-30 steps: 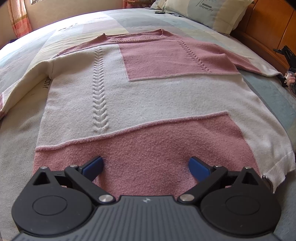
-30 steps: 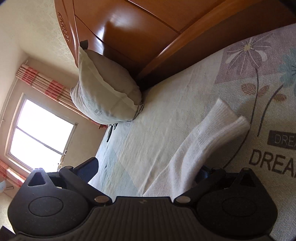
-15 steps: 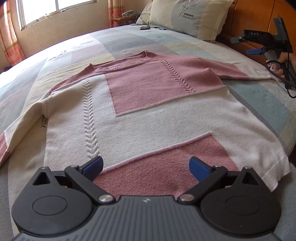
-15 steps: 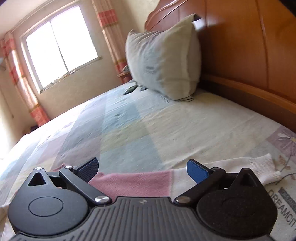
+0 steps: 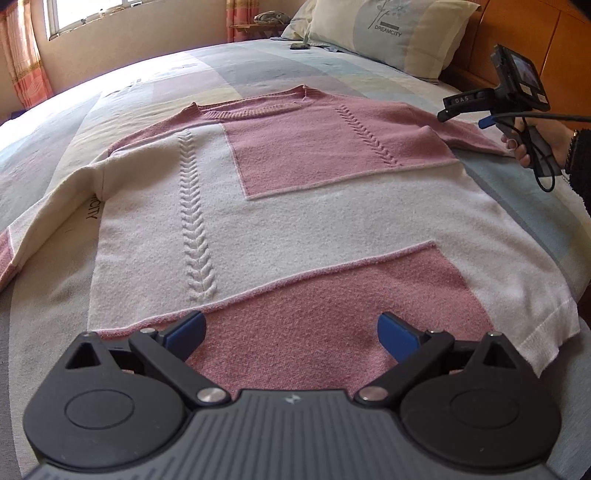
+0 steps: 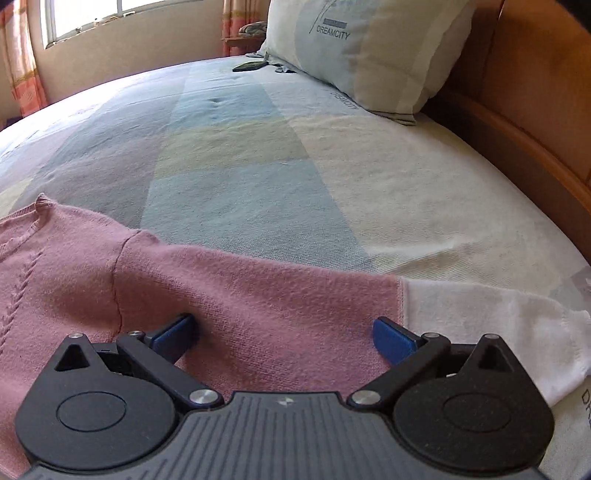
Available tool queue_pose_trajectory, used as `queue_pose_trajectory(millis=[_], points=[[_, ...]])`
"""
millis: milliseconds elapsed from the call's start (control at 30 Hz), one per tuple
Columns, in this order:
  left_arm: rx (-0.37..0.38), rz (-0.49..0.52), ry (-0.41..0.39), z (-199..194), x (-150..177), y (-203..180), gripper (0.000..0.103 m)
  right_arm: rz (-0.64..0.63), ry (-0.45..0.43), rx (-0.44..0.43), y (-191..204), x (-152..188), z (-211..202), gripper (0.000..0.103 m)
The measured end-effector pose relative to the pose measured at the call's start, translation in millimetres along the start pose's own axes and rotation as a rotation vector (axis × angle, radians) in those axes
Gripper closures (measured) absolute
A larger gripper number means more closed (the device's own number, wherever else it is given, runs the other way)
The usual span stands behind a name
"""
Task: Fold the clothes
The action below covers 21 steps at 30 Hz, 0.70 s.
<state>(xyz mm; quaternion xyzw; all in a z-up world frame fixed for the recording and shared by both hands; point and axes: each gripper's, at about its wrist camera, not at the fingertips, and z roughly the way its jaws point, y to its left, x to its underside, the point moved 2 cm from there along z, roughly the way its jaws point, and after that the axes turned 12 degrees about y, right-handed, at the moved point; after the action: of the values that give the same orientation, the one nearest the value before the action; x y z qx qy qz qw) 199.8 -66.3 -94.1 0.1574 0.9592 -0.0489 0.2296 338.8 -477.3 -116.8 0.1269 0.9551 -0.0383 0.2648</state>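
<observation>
A pink and cream knit sweater lies flat, front up, on the bed, sleeves spread out. My left gripper is open and empty, just above the pink hem panel. My right gripper is open and empty over the sweater's right sleeve, pink with a white cuff. The right gripper also shows in the left wrist view, held in a hand by the right sleeve.
The patchwork bedspread covers the bed. A pillow leans on the wooden headboard at the right. A dark phone lies near the pillow. A window and curtains stand beyond the bed's far side.
My right gripper swung from looking at the headboard to level over the right sleeve. My left gripper pulled back and tilted up from the hem, showing more of the sweater.
</observation>
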Motion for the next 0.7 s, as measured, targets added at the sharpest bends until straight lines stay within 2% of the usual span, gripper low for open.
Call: queue_pose_trajectory(millis=[133, 233, 300, 433, 467, 567, 700], points=[[-0.006, 0.002, -0.006, 2, -3, -1, 0.004, -0.193, -0.045, -0.135, 45, 16, -43, 0.0], [-0.002, -0.001, -0.007, 1, -2, -1, 0.004, -0.351, -0.056, -0.123, 86, 32, -47, 0.0], [-0.002, 0.001, -0.009, -1, -1, 1, 0.004, -0.387, 0.004, -0.099, 96, 41, -34, 0.0], [-0.003, -0.016, -0.035, -8, -1, 11, 0.004, -0.274, 0.088, -0.195, 75, 36, -30, 0.0], [-0.006, -0.024, -0.042, -8, -2, 14, 0.004, -0.224, 0.081, -0.243, 68, 29, -33, 0.0], [-0.01, -0.036, -0.058, -7, -8, 16, 0.004, -0.065, 0.033, -0.404, 50, -8, -42, 0.0], [0.012, -0.036, -0.056, -3, -7, 18, 0.004, 0.1, 0.083, -0.582, 45, -55, -20, 0.0]])
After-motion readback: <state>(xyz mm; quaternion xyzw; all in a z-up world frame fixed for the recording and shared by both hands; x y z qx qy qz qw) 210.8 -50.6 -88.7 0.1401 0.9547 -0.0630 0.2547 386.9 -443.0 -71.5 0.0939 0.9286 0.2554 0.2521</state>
